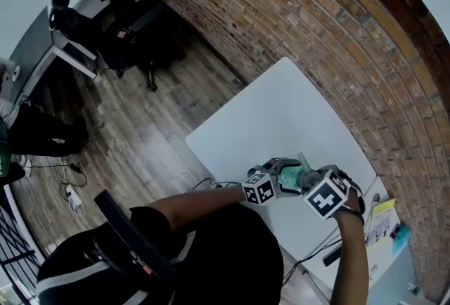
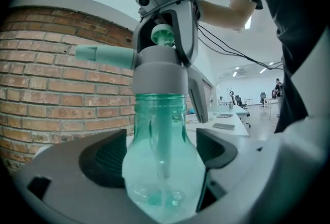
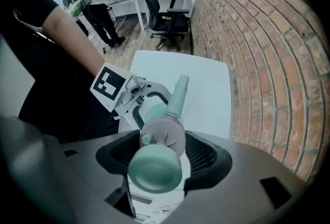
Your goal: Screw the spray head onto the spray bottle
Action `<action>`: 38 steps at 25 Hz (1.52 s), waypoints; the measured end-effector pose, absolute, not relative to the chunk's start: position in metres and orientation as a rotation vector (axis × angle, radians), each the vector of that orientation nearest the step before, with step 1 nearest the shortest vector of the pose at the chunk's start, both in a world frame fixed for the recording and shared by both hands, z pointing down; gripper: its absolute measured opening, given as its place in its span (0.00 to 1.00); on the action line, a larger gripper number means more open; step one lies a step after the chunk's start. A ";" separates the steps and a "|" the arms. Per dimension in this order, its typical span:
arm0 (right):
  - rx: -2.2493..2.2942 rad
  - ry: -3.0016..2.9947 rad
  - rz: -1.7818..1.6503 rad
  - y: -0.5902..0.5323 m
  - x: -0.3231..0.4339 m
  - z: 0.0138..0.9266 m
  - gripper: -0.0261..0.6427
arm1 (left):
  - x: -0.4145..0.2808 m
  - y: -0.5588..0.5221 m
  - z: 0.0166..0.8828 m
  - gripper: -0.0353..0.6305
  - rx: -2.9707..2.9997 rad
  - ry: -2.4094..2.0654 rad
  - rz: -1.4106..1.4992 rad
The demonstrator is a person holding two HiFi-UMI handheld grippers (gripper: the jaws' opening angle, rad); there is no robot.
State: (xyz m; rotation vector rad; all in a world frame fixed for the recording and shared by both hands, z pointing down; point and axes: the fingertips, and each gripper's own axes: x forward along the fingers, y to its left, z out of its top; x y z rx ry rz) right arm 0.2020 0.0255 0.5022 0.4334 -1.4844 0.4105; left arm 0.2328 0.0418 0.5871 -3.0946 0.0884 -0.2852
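Already we have the spray head [image 3: 163, 137] seated on the spray bottle [image 2: 159, 114], held above the counter [image 1: 281, 114]. Our left claw [image 2: 161, 169] clamps the bottle's body and our right claw [image 3: 164, 158] grips the head from above. We judge some tightening may remain, since the threads don't show.

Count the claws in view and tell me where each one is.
2. The left claw grips the green bottle by its body. The right claw, from above, grips the grey spray head sitting on it. No others appear hidden.
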 end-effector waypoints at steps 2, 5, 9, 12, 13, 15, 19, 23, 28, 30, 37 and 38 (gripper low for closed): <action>0.428 -1.498 0.427 0.025 0.203 0.502 0.46 | 0.233 0.041 0.588 0.66 -3.101 0.089 -0.282; 0.367 -1.557 0.407 0.030 0.200 0.498 0.46 | 0.232 0.041 0.587 0.66 -3.108 0.087 -0.273; 0.286 -1.640 0.293 0.033 0.195 0.481 0.47 | 0.233 0.040 0.586 0.66 -3.110 0.081 -0.268; 0.194 -1.647 0.127 0.037 0.191 0.466 0.47 | 0.232 0.041 0.586 0.66 -3.113 0.086 -0.262; 0.150 -1.639 0.062 0.039 0.190 0.464 0.47 | 0.231 0.041 0.586 0.66 -3.113 0.088 -0.261; 0.086 -1.624 -0.048 0.040 0.187 0.462 0.47 | 0.231 0.041 0.587 0.66 -3.114 0.089 -0.259; 0.012 -1.572 -0.129 0.040 0.192 0.476 0.47 | 0.231 0.041 0.587 0.66 -3.114 0.088 -0.257; -0.014 -1.558 -0.088 0.041 0.199 0.494 0.47 | 0.231 0.041 0.588 0.66 -3.114 0.088 -0.259; 0.056 -1.605 0.009 0.037 0.196 0.499 0.47 | 0.230 0.041 0.587 0.66 -3.113 0.087 -0.260; 0.093 -1.603 0.053 0.035 0.195 0.500 0.47 | 0.230 0.041 0.588 0.66 -3.113 0.092 -0.263; 0.305 -1.587 0.280 0.029 0.196 0.500 0.47 | 0.231 0.041 0.587 0.66 -3.109 0.105 -0.254; 0.364 -1.580 0.336 0.027 0.197 0.500 0.47 | 0.231 0.041 0.588 0.66 -3.109 0.107 -0.253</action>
